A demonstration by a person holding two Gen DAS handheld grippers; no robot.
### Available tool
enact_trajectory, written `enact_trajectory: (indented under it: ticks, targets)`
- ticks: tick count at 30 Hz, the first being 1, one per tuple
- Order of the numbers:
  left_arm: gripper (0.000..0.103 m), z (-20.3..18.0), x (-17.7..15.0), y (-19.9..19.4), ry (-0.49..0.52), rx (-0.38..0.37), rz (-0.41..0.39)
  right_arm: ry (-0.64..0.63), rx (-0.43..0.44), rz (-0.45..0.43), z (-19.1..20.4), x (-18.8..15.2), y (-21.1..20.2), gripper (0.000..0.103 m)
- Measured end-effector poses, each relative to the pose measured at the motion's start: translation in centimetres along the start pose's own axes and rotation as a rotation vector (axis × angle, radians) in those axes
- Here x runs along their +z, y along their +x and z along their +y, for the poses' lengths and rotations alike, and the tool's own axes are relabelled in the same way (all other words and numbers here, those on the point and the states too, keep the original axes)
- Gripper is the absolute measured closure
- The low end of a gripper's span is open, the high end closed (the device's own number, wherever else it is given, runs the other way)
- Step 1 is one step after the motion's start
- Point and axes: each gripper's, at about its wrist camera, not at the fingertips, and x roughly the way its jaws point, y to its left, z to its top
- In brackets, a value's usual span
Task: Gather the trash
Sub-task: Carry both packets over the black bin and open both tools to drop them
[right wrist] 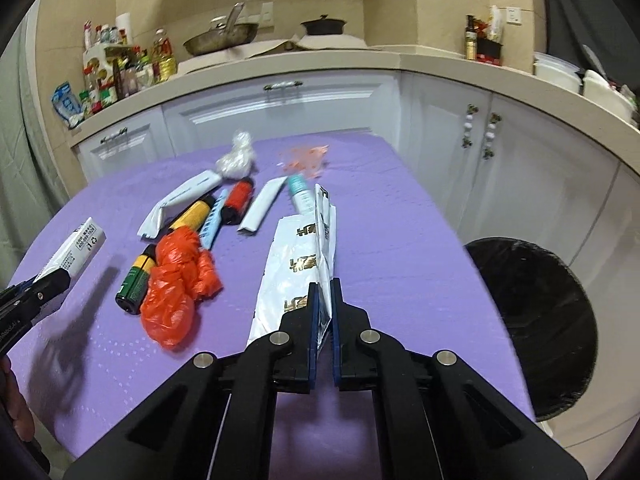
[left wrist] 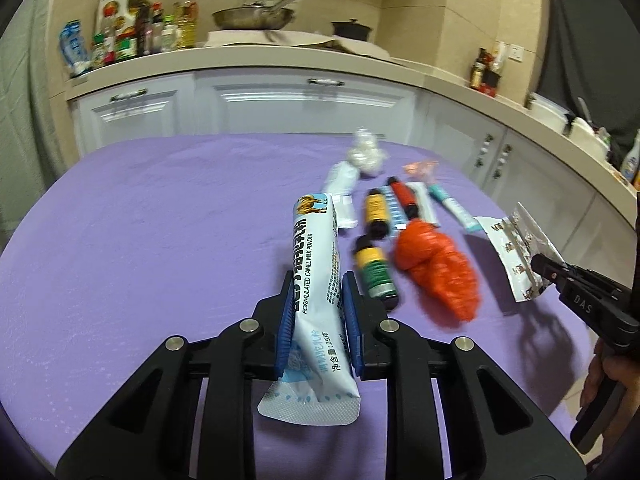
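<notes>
Left gripper (left wrist: 316,300): its blue-padded jaws are clamping a long white-and-blue camel milk powder sachet (left wrist: 316,264), which is sticking out forward past the fingertips and hanging behind them above the cloth.
Right gripper (right wrist: 324,304): its jaws are pressing together on the edge of a silver-white foil wrapper with gold print (right wrist: 296,268), the rest of it trailing forward toward the table.
Table: a purple textured tablecloth (right wrist: 380,240) is covering it; its right edge is curving just beside a round bin lined with a black bag (right wrist: 536,328), which is standing below that edge.
Trash pile: a crumpled orange plastic bag (right wrist: 176,284), a small dark bottle with a green and yellow label (right wrist: 134,284), a dark bottle with a yellow label (right wrist: 192,212), a dark bottle with a red label (right wrist: 238,200), a folded white wrapper (right wrist: 260,208), a teal-and-white tube (right wrist: 302,198) and a ball of clear plastic (right wrist: 236,158) are lying close together mid-table.
Open room: the cloth's left half and its near strip are lying bare.
Far edge: white cabinet doors (left wrist: 304,104) are standing right behind the table.
</notes>
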Motion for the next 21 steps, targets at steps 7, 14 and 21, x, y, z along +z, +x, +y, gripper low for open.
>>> enact_trajectory:
  ticks: [7, 14, 21]
  targets:
    - [0.081, -6.0, 0.7, 0.2, 0.087, -0.093, -0.014, 0.074, -0.076, -0.057, -4.8, -0.3, -2.8, 0.097]
    - [0.081, -12.5, 0.8, 1.3, 0.175, -0.183, -0.006, 0.154, -0.15, -0.081, -9.5, -1.2, -4.7, 0.097]
    - [0.081, -18.9, 0.9, 2.8, 0.248, -0.256, 0.001, 0.21, -0.215, -0.092, -13.5, -2.2, -5.8, 0.097]
